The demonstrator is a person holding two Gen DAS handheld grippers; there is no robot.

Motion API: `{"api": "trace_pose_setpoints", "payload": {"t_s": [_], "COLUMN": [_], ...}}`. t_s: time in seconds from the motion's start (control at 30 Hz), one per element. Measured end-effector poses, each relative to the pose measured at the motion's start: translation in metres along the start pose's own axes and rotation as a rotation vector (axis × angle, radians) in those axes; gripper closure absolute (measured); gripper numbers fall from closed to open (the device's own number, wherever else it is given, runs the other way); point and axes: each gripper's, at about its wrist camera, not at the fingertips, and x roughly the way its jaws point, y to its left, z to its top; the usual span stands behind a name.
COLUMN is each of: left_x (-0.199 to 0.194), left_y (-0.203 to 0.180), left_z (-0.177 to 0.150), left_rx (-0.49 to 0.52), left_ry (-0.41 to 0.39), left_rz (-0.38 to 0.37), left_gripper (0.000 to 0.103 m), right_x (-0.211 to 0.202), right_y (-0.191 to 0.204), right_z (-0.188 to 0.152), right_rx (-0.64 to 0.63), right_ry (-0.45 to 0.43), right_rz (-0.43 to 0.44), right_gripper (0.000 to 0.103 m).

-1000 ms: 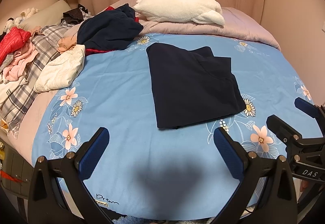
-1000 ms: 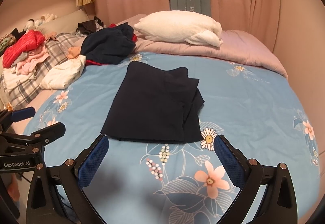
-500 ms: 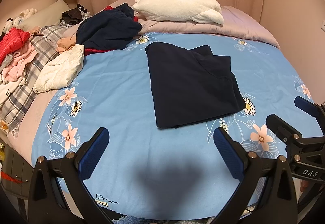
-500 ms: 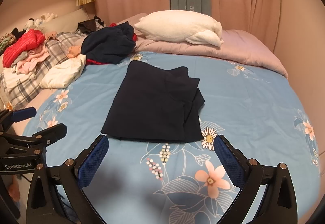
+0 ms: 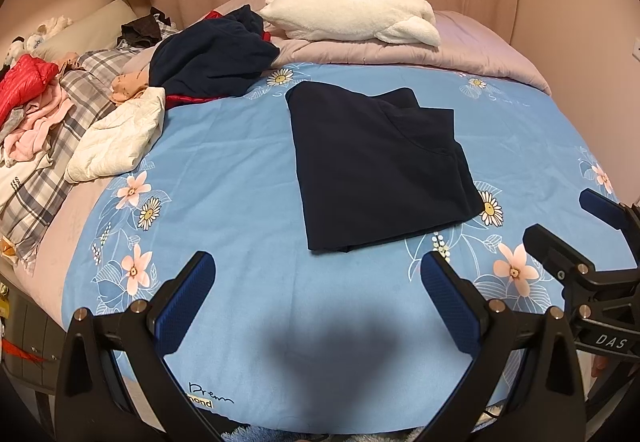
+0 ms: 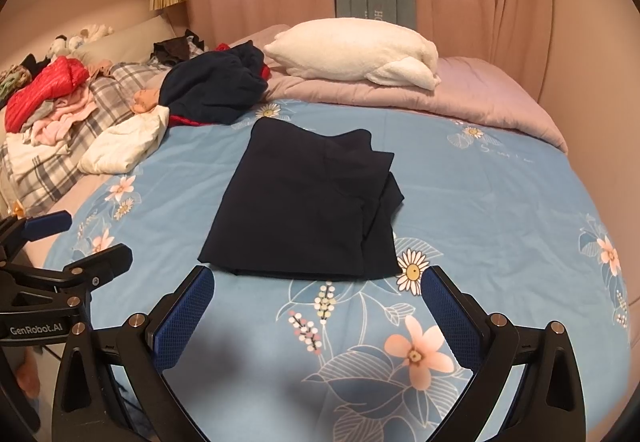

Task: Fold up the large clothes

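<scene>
A folded dark navy garment lies flat on the blue flowered bedspread; it also shows in the right wrist view. My left gripper is open and empty, held above the near edge of the bed, short of the garment. My right gripper is open and empty, just short of the garment's near edge. The right gripper shows at the right of the left wrist view, and the left gripper at the left of the right wrist view.
A heap of unfolded clothes lies on the left of the bed, with a crumpled navy garment and a white padded piece. A white pillow and pink duvet lie at the back. Curtains hang behind.
</scene>
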Motion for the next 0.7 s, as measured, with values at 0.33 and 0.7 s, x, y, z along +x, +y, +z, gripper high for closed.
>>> {"api": "trace_pose_setpoints", "payload": {"t_s": [0.33,0.7], "left_x": [0.0005,0.0001], "left_y": [0.0011,0.0043], "left_z": [-0.0001,0.0028], "left_rx": [0.004,0.016], "left_ry": [0.001,-0.003], "left_rz": [-0.008,-0.021], "left_gripper": [0.0,0.0], "right_x": [0.0005,0.0003], "right_y": [-0.0003,-0.0012], "right_z": [0.0001,0.0006], "right_rx": [-0.002,-0.005], "right_ry": [0.001,0.0], "right_rz": [0.002,0.002], "right_gripper": [0.001,0.001]}}
